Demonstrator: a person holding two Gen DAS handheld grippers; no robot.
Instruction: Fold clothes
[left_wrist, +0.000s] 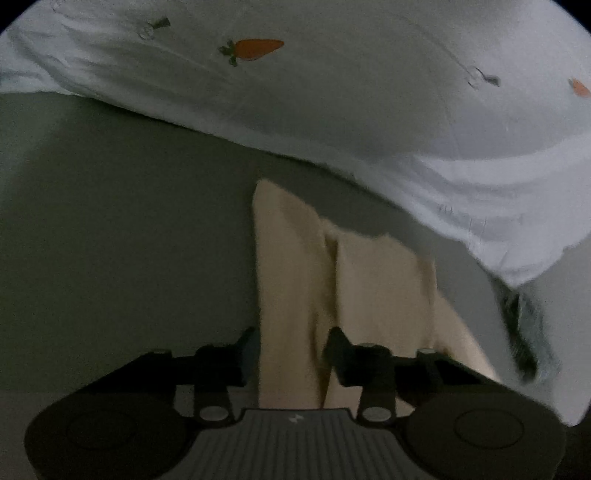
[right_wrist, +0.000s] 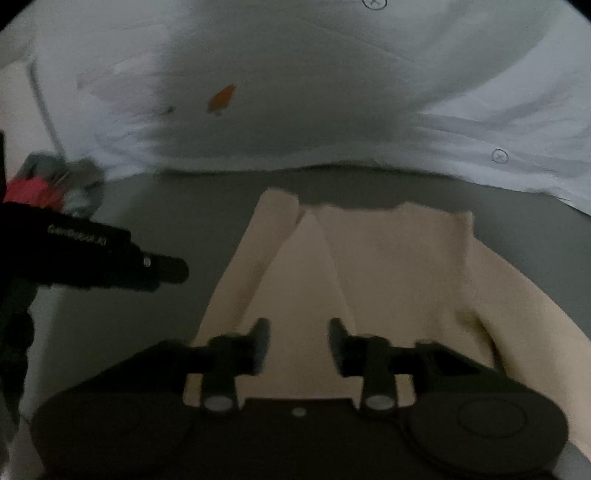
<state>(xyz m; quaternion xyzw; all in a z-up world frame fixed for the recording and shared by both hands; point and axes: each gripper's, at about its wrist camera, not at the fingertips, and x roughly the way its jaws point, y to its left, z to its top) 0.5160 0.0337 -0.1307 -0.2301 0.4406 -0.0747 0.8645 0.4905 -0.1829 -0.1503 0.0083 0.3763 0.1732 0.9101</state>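
The step in hand looks like the carrying-over of a fold on a beige garment (right_wrist: 369, 273), with both grippers working on one end of the cloth at once. The garment lies on a dark grey surface (left_wrist: 110, 221), which could be a bed or a mat, just short of a pale sheet printed with carrots (left_wrist: 332, 92) that runs along the far edge of that surface; a strip of grey shows between the two, so they seem apart. In the left wrist view the left gripper (left_wrist: 291, 354) has its fingers (left_wrist: 247, 354) partly closed, with a bunched fold of the beige cloth running up between them. The cloth fills the gap from side to side, but the blur hides whether the pads truly press on it, so a firm grip cannot be told. In the right wrist view the right gripper (right_wrist: 297, 343) stands at much the same half-open width, and a flat stretch of the garment shows between its fingers (right_wrist: 258, 343) with a little cloth visible to either side; whether it is pinched or merely lies below them cannot be told either. The left gripper's dark body reaches in from the left of that view, over the grey surface beside the cloth. The next move, as I judge it, calls for both pairs of fingers to hold surely, then travel level together so the fold lands square.
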